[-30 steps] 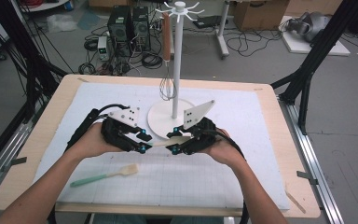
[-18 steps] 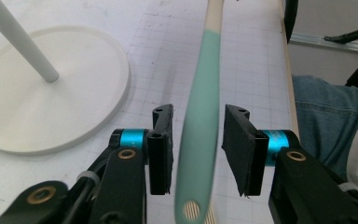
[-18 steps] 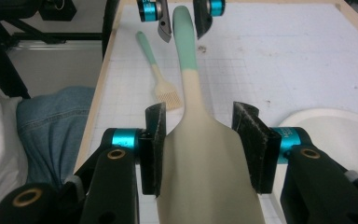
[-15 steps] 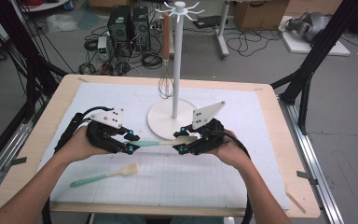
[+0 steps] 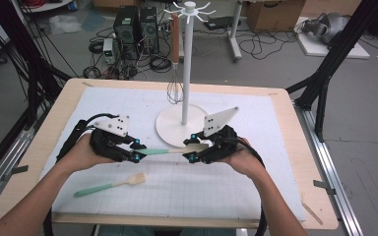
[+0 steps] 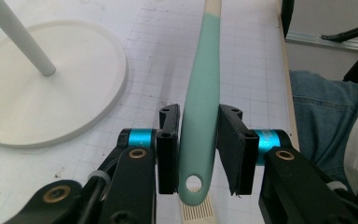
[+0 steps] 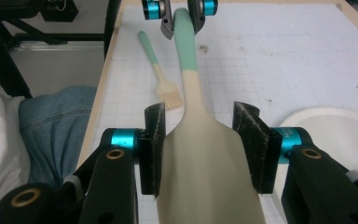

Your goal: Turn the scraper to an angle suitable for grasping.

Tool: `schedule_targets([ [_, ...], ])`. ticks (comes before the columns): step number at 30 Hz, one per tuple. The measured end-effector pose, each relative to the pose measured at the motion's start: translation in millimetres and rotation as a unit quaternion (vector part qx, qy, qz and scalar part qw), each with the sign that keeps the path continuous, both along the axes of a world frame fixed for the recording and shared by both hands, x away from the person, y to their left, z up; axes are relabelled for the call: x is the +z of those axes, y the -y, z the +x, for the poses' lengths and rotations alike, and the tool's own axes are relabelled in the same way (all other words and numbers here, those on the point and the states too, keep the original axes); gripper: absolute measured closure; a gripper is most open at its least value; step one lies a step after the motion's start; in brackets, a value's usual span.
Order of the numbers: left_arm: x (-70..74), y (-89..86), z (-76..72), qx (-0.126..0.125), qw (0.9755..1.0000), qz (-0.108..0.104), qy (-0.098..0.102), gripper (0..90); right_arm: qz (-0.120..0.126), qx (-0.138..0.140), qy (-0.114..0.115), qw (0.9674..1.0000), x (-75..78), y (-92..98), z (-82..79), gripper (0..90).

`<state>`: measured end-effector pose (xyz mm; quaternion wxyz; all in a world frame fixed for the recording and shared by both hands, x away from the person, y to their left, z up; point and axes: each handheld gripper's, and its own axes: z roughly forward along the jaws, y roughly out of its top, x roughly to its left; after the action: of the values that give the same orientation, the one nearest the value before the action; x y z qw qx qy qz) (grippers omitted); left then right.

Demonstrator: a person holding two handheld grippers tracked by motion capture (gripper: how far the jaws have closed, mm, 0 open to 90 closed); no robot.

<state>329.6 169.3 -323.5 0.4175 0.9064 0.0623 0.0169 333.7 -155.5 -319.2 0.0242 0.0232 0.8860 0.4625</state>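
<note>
Between both hands above the mat, the spatula (image 5: 174, 150) hangs level: right gripper (image 5: 193, 150) clamps its blade, left gripper (image 5: 137, 150) has just been closing round the handle. Squeeze fully before right lets go.

left hand-held gripper (image 5: 135, 150): at left, held low over the desk, jaws pointing right; they have just been closing, with a spatula handle (image 6: 200, 107) between them, one pad on it and a slight gap at the other.
right hand-held gripper (image 5: 192, 147): at right, jaws pointing left, clamped on the spatula's blade.
forearms: come in from the near edge, angled inward.
</note>
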Motion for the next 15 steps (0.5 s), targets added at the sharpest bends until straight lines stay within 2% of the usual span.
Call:
schedule_targets([
  [7,-0.8,2.5,-1.4,-0.016,0.9999,0.004,0.002,72.4,-0.008,0.001,-0.004,1.0000,-4.6,0.1,2.5,53.1],
  [9,-2.0,4.0,-1.7,-0.019,0.9998,0.010,0.001,73.2,-0.023,0.000,-0.007,0.9997,-8.0,-0.6,3.9,52.2],
  [15,-4.4,6.9,-2.8,-0.023,0.9995,0.020,0.001,73.8,-0.037,0.003,-0.022,0.9991,-20.4,-1.6,7.2,51.1],
])
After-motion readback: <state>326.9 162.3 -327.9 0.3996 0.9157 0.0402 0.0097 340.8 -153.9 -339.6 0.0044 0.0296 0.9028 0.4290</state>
